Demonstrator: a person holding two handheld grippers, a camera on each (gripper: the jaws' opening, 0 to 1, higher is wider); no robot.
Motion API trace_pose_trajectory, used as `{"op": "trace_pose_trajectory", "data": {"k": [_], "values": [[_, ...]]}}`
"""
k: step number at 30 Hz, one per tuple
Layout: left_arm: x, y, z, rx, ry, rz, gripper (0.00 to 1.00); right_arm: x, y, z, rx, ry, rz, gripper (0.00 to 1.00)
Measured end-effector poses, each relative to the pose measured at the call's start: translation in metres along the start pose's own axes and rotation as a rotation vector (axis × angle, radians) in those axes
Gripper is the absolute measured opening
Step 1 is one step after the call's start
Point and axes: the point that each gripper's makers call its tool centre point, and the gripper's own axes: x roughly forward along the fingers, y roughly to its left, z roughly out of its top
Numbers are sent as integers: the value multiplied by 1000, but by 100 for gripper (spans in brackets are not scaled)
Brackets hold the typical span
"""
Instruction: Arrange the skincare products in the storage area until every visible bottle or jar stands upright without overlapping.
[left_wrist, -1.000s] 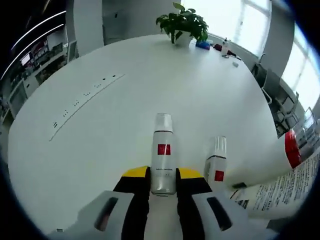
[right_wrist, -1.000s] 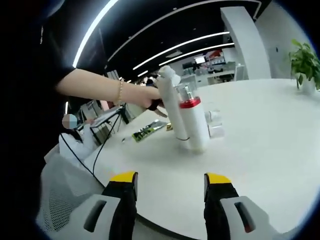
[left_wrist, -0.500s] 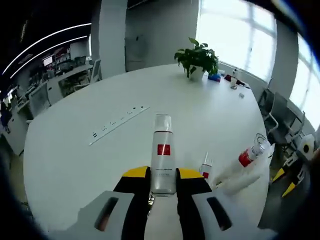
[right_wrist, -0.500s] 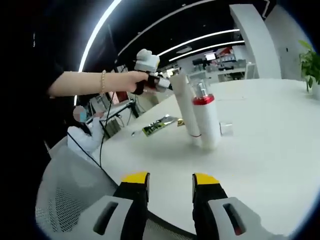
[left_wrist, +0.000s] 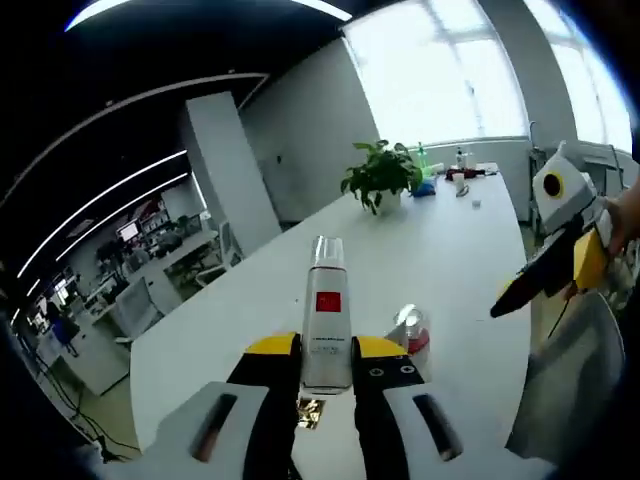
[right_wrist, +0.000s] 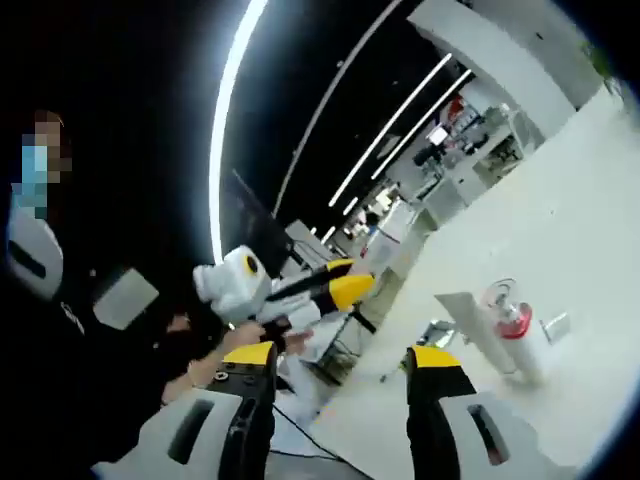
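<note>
My left gripper (left_wrist: 327, 358) is clamped low on the silver bottle (left_wrist: 326, 325), held above the white table (left_wrist: 440, 250); my right gripper (right_wrist: 340, 368) hangs apart, holding nothing. The red-capped bottle (right_wrist: 512, 335) stands on the table beside a white tube (right_wrist: 470, 322); gripped so low, my bottle could tip on landing, or knock those two over.

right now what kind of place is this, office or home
Most likely an open-plan office: a big white meeting table with a potted plant, rows of desks behind it, and long ceiling strip lights.

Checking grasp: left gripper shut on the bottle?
Shut. The left gripper clamps the white bottle between its jaws, above the table.
</note>
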Motion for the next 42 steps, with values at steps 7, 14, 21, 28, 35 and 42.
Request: {"op": "trace_pose_trajectory", "data": {"k": [7,14,21,28,35,42], "values": [[-36,-30,28,73,-71,22,16,23,1,16,73,-60,-12,46],[-56,-49,27,138,-73,42,16,30,20,15,51,-59,17,33],[-64,-49,21,88,-80,39,17,27,17,8,7,-33,5,12],[-71,-52,16,50,-85,22,17,23,32,0,-140,50,98,10],[-76,-55,20,99,-71,54,17,27,32,-3,-54,46,83,12],[-77,-57,27,60,-93,67,17,26,34,3,-12,-7,89,12]]}}
